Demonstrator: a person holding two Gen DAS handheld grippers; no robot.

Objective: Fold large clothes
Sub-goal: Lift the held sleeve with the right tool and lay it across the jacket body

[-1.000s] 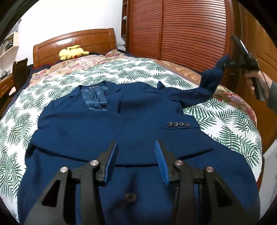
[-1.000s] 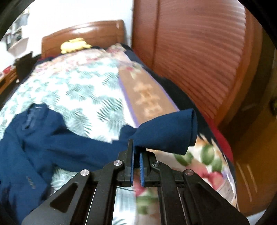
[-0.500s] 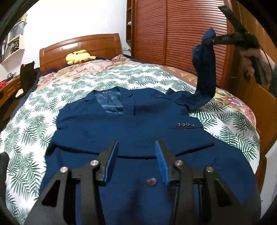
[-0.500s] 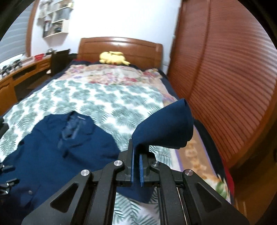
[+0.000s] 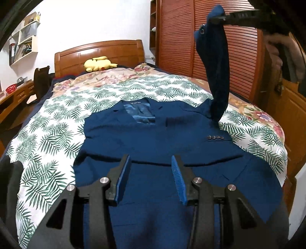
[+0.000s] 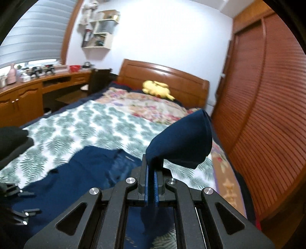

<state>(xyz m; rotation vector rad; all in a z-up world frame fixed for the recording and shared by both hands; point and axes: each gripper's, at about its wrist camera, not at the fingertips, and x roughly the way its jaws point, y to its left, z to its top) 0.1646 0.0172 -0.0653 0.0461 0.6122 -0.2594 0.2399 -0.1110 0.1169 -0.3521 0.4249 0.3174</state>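
bed (image 5: 57, 122): big, leaf-print cover | blue suit jacket (image 5: 153, 138): flat on the bed | sleeve (image 5: 216, 76): lifted above the bed | right hand-held gripper (image 6: 151, 183): clamped on the sleeve | left hand-held gripper (image 5: 151, 178): above the bed, fingers apart, holding nothing

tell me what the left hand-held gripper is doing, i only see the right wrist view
Observer: The left hand-held gripper is open above the jacket's lower front, with nothing between its fingers.
Operator: what's lying across the front
Observer: The other sleeve lies folded across it, with the four cuff buttons facing up.
Operator: and the one i hold
Observer: The held sleeve hangs nearly straight down from the right hand-held gripper to the jacket's shoulder.
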